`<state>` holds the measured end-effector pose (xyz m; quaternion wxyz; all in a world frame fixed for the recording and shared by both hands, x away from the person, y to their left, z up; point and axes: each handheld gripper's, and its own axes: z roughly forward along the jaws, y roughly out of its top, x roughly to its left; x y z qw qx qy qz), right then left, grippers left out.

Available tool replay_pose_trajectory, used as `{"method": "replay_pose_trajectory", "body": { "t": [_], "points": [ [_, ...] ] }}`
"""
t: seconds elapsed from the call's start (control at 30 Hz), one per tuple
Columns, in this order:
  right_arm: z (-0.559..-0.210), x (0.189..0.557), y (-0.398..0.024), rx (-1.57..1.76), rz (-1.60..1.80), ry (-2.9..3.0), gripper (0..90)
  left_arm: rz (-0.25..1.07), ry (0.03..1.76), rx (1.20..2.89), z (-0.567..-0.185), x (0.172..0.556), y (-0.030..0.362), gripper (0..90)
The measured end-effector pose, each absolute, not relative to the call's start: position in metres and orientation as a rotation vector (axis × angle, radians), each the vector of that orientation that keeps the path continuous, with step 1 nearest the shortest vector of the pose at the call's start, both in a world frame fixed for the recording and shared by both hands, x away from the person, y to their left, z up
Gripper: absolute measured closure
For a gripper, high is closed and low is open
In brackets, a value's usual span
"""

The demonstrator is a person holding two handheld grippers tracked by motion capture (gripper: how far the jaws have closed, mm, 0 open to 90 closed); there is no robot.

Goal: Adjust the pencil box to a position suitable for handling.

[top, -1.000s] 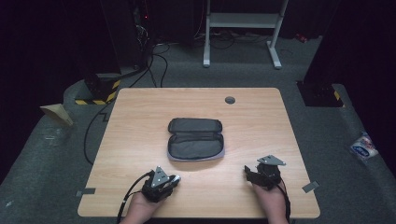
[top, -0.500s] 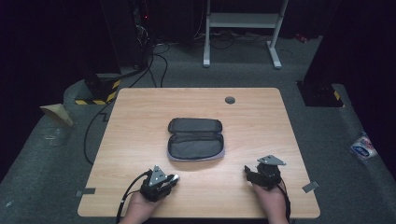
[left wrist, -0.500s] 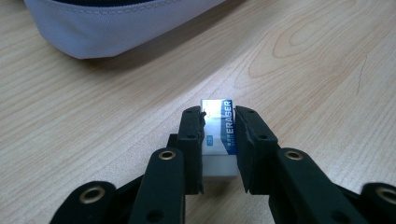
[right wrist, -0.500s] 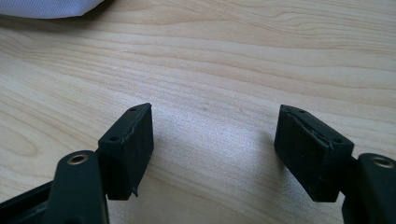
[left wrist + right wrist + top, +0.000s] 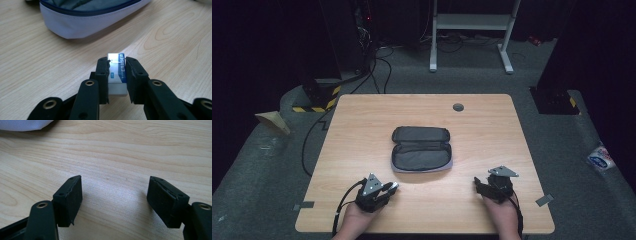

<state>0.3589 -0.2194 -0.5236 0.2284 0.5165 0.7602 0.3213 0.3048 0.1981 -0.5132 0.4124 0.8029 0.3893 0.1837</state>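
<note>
An unzipped grey pencil case [image 5: 421, 149] lies at the middle of the wooden table [image 5: 362, 125]. My left gripper [image 5: 388, 189] rests near the front left edge, shut on a white eraser [image 5: 116, 71] with a blue printed sleeve. The eraser sits between the two black jaws just above the tabletop, and the case's pale side [image 5: 87, 20] lies a short way ahead of it. My right gripper [image 5: 478, 185] rests near the front right edge. Its jaws stand wide apart over bare wood, with nothing between the fingertips [image 5: 113, 195].
A round dark cable hole [image 5: 458, 107] is set near the table's far edge. Beyond the table are black cables on grey carpet [image 5: 377, 65] and a white frame stand [image 5: 472, 30]. A corner of the case [image 5: 22, 125] is at the top left of the right gripper view.
</note>
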Motion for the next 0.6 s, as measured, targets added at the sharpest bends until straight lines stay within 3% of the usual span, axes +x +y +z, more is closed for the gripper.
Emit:
{"method": "replay_pose_trajectory", "body": {
  "t": [0.6],
  "points": [
    [-0.523, 0.359, -0.222, 1.425, 0.888, 2.097, 28.6, 0.513, 0.995, 1.961, -0.499, 0.309, 0.198, 72.9]
  ]
}}
